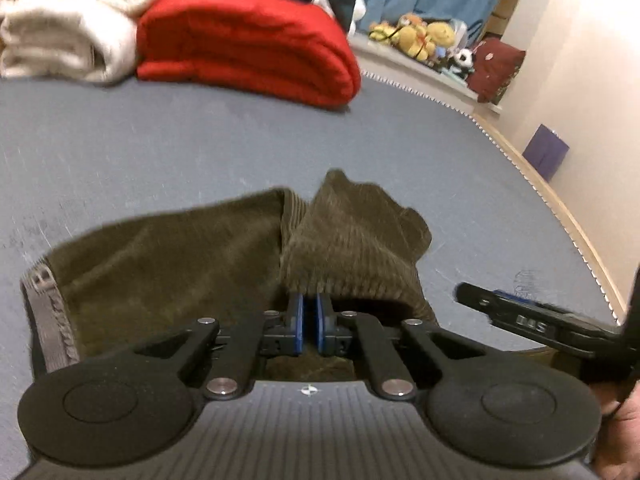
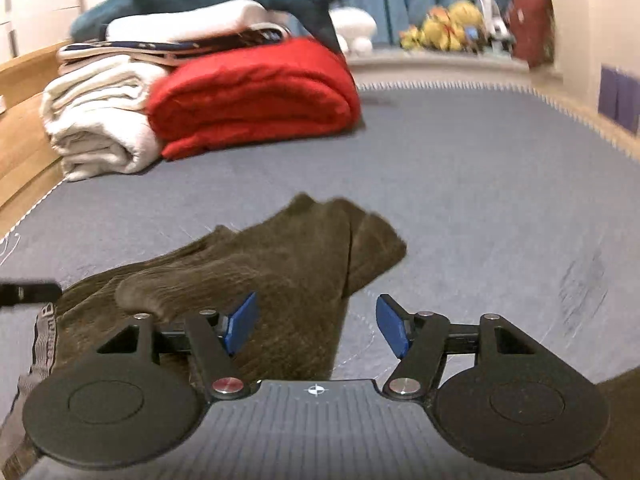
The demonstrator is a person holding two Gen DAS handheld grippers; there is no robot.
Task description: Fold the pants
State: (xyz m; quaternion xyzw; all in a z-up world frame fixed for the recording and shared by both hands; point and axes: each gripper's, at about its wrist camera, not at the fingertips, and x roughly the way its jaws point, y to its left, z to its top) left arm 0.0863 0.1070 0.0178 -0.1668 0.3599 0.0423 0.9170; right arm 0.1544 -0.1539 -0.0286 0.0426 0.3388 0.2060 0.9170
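Gripping, left claw [image 1: 310,316]: blue pads pressed together at the bottom centre of the left wrist view, their tips tucked under a corduroy fold; whether cloth is actually pinched between them cannot be told, as a thin dark slit shows between the pads lower down.
Right claw [image 2: 316,326]: spread wide, nothing between the pads; its left pad [image 2: 240,322] overlaps the cloth's edge in the picture, its right pad hangs over bare sheet.
Pants [image 1: 224,256]: olive-brown corduroy, bunched and partly doubled over on the blue-grey bed sheet [image 1: 200,140], directly ahead of and beneath both claws.
Long axis: running from the grey elastic waistband [image 1: 48,316] at the lower left of the left wrist view toward a rumpled end right of centre; in the right wrist view the same cloth stretches from lower left up to the middle of the frame.
Nearer hand: the left sits on the cloth's middle; the right is off its right-hand edge, a claw finger of it showing at the lower right of the left wrist view.
Turning relation: judged, the free end lies up and ahead of the right claw, so that claw must shift left and forward to take it.
Beyond: red folded blanket [image 1: 248,40] and cream blankets [image 1: 68,28] at the upper left, well apart from the pants.
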